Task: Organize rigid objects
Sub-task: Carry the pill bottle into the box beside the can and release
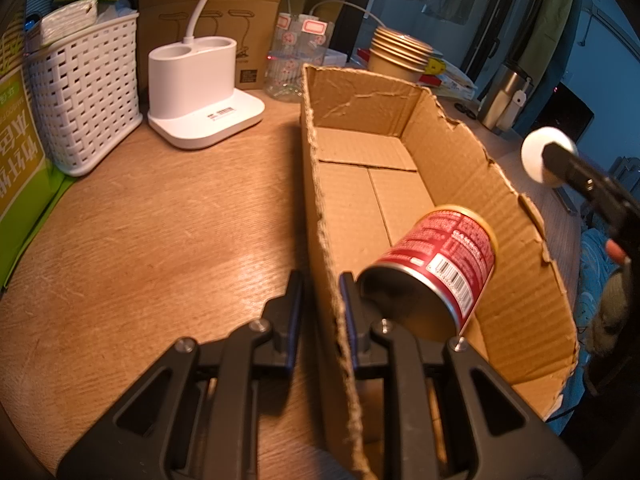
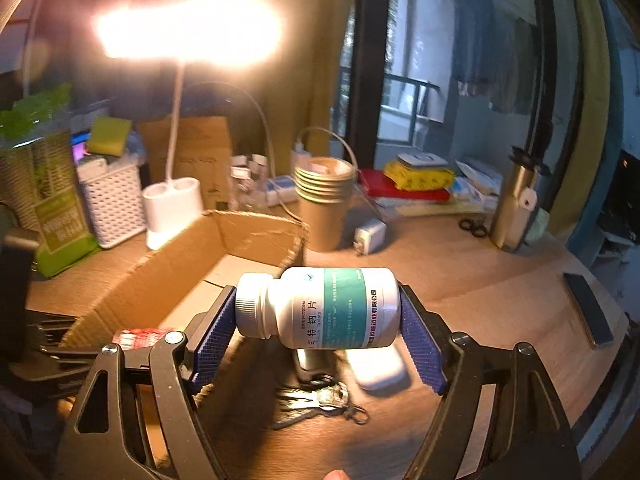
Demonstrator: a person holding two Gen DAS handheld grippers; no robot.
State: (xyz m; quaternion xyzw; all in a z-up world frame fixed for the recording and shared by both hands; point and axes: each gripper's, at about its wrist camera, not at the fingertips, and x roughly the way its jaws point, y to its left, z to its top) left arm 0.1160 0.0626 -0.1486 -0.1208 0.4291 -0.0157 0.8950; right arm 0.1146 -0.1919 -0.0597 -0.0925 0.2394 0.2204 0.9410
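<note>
Cardboard box (image 1: 362, 184) is steadied by the left gripper (image 1: 320, 280), clamped on its near wall, while a white pill bottle (image 2: 320, 308) is held crosswise between the right gripper (image 2: 318, 312) pads, presumably for placing beside the red can (image 1: 440, 264) inside

There were one cardboard box (image 1: 360, 184), one red can (image 1: 440, 264), one white pill bottle (image 2: 320, 306), and one white basket (image 1: 86, 88).

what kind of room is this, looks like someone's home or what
Probably a lived-in home desk, perhaps in a bedroom or dorm. A lit desk lamp stands on the cluttered wooden desk, a stack of paper cups sits behind the cardboard box, and clothes hang by the window.
</note>
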